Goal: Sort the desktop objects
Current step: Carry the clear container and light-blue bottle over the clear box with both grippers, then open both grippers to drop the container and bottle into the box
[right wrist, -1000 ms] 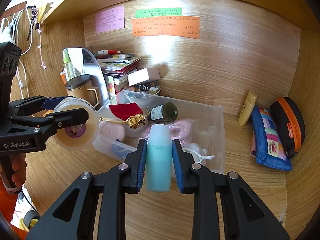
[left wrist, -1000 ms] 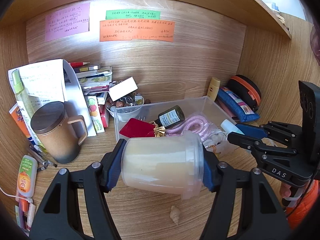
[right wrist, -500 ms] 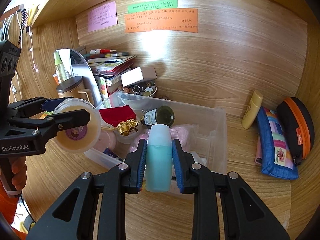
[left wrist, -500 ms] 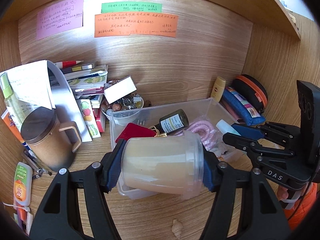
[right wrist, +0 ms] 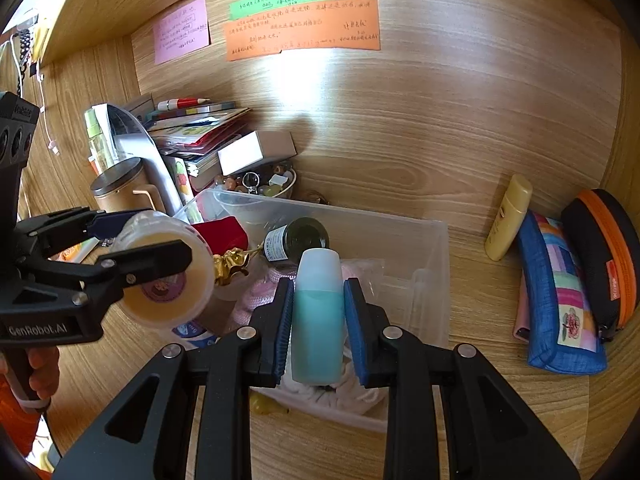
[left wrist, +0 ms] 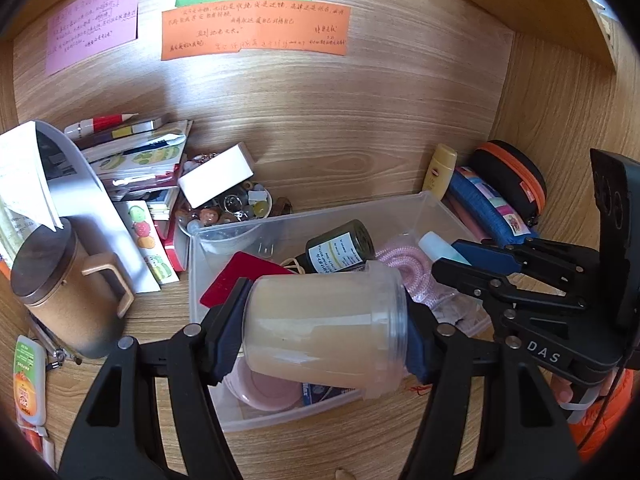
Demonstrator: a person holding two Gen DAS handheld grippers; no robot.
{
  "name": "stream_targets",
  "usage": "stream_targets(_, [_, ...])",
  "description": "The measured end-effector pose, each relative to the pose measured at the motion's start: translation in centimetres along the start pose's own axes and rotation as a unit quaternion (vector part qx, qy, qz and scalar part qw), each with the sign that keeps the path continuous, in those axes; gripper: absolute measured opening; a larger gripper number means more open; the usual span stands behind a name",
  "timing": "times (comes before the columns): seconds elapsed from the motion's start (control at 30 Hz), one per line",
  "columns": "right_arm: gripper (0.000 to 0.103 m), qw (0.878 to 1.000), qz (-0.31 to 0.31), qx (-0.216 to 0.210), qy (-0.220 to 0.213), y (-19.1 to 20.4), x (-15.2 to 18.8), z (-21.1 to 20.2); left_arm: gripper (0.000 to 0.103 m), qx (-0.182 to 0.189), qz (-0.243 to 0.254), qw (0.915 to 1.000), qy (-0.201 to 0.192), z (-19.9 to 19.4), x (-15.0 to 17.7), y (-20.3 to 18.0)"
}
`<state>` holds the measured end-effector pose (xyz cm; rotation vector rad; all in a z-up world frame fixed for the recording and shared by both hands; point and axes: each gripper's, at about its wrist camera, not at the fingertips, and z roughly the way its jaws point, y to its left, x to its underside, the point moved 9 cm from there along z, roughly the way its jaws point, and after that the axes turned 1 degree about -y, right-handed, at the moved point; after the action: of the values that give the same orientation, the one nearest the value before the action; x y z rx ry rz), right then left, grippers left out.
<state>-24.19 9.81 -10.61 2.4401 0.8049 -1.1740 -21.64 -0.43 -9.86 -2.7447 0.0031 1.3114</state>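
Note:
My left gripper [left wrist: 324, 332] is shut on a clear plastic jar [left wrist: 324, 328] of beige cream, held sideways over the front left of the clear plastic bin [left wrist: 320, 216]. The jar also shows in the right wrist view [right wrist: 168, 276]. My right gripper [right wrist: 318, 320] is shut on a teal bottle [right wrist: 318, 312] and holds it over the bin's front [right wrist: 432, 248]. The bottle's cap shows in the left wrist view [left wrist: 440, 246]. The bin holds a dark bottle [left wrist: 340, 250], a red pouch [left wrist: 236, 278], a pink cord [left wrist: 404, 264] and a pink dish [left wrist: 260, 388].
A brown lidded mug [left wrist: 60, 288], a stack of books [left wrist: 136, 160], a bowl of beads [left wrist: 228, 208] with a white box [left wrist: 216, 178] stand at left. A yellow tube [right wrist: 508, 216], blue pouch [right wrist: 560, 292] and black-orange case [right wrist: 604, 256] lie at right.
Both grippers have moved forward with their loads, from in front of the bin to over it. Their grips have not changed.

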Motion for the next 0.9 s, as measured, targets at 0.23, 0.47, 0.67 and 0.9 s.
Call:
stream_targets(0.23, [0.023, 1.000, 0.000, -0.001, 0.011, -0.4, 0.5, 1.2, 0.065, 0.004, 0.003, 0.9999, 0.015, 1.7, 0.2, -0.7])
stream_targets(0.47, [0.023, 1.000, 0.004, 0.006, 0.017, -1.1, 0.8, 1.9, 0.065, 0.008, 0.008, 0.9996, 0.025, 3.0, 0.2, -1.5])
stream_targets(0.67, [0.023, 1.000, 0.008, 0.005, 0.028, -1.5, 1.3, 2.6, 0.065, 0.005, 0.016, 0.9992, 0.036, 4.0, 0.6, -2.1])
stream_targets(0.9, [0.023, 1.000, 0.009, 0.004, 0.028, -1.6, 1.4, 2.5, 0.065, 0.007, 0.019, 0.9989, 0.043, 4.4, 0.8, -2.4])
